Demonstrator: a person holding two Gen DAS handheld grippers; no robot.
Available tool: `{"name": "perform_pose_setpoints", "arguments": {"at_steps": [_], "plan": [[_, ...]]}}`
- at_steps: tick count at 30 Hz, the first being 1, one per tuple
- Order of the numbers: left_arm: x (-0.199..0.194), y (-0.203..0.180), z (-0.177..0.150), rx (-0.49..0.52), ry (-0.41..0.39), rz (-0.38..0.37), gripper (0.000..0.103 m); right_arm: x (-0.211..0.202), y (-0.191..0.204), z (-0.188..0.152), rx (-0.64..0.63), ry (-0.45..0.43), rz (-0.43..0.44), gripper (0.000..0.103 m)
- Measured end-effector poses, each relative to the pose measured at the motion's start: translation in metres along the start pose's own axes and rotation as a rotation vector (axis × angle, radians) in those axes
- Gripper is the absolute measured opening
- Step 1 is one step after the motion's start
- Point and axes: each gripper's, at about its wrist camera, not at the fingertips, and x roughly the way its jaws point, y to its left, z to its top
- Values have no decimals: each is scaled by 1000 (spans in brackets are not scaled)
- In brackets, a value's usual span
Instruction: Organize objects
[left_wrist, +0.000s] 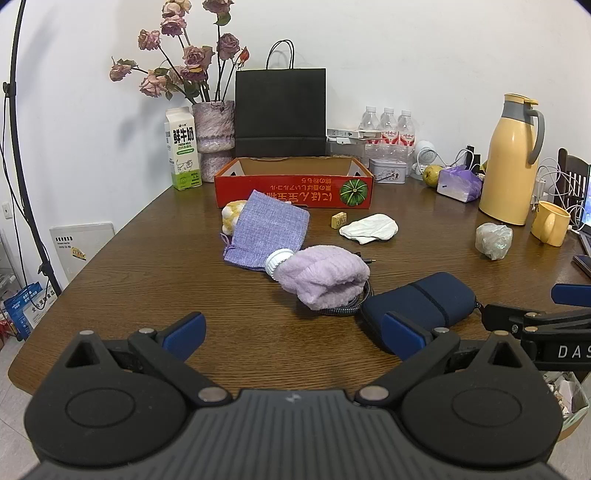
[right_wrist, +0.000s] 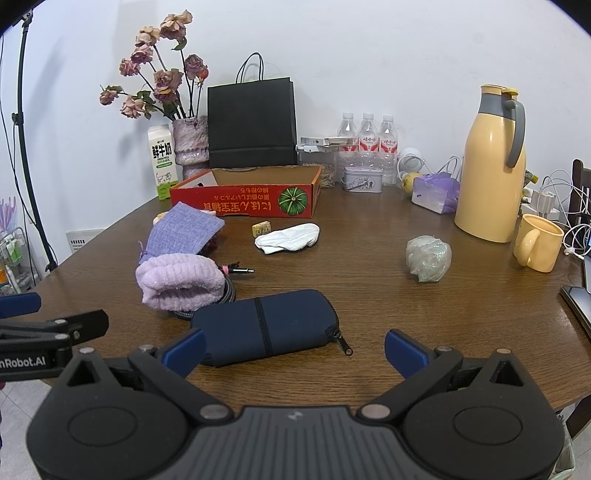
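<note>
— Judging by how things lie, nothing is sorted yet: the red cardboard tray with the printed pumpkin (right_wrist: 243, 201) stands at twelve o'clock on the brown wooden table (right_wrist: 369, 295), and the loose items lie short of it. Which comes first?

— The dark navy zippered fabric pouch (right_wrist: 264, 326), I think. It lies at eleven o'clock from the right gripper (right_wrist: 293, 350), just beyond its left finger. That gripper is spread wide and holds nothing. The left gripper (left_wrist: 293, 341) is equally wide and empty, with the same pouch (left_wrist: 417, 304) at its one o'clock.

— How should it be taken?

— Across the short side, near the middle, low to the table. The pouch is soft, so a grip at one end would probably let it sag. Mind the braided dark cable (right_wrist: 231, 291), which lies tucked under the fluffy lilac folded towel (right_wrist: 181, 282) and just beside the pouch.

— What can't you make out?

— Where the cable ends beneath the towel. The woven lavender drawstring bag (left_wrist: 267, 232) covers a yellow-and-white knitted thing (left_wrist: 232, 216), and the white ribbed cap (left_wrist: 279, 262) belongs to something wrapped in the towel. The tray's floor is hidden behind its front wall.
</note>
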Motion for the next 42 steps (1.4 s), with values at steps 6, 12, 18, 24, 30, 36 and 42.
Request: {"name": "perform_pose_setpoints", "arguments": {"at_steps": [6, 12, 18, 24, 30, 36, 42], "plan": [[0, 0, -1, -1, 1, 1, 103, 0, 1, -1, 0, 0, -1, 103], [0, 1, -1, -1, 0, 1, 103, 0, 1, -1, 0, 1, -1, 103], [1, 2, -2, -3, 4, 1, 103, -1, 1, -1, -1, 1, -1, 103], [1, 2, -3, -3, 4, 1, 103, -1, 1, -1, -1, 1, -1, 103], [1, 2, -3, -4, 4, 0, 103, -1, 1, -1, -1, 2, -2, 103], [1, 2, -3, -4, 4, 0, 103, 0, 2, -2, -1, 2, -2, 103], [1, 3, -3, -5, 3, 1, 103, -1, 1, -2, -1, 2, -2, 103]]}}
